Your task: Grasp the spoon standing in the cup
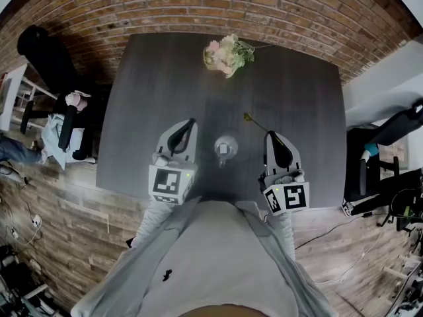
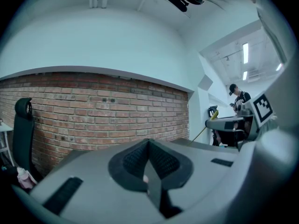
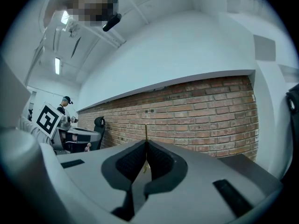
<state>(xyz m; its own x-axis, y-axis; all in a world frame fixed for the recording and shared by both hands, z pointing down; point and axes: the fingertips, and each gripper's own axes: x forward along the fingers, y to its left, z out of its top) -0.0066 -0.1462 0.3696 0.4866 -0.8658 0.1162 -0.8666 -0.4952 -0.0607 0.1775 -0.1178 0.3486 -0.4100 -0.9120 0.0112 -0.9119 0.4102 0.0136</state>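
Note:
A clear glass cup stands on the dark table, between my two grippers. My right gripper is just right of the cup and is shut on a thin gold spoon. The spoon sticks out beyond the jaw tips, away from me, clear of the cup. In the right gripper view its handle rises straight from the closed jaws of the right gripper. The left gripper hovers left of the cup, shut with nothing in it. The left gripper view also catches the spoon at the right.
A bunch of pale flowers lies at the table's far edge, against a brick wall. Black office chairs stand to the left and right of the table. A person stands in the background.

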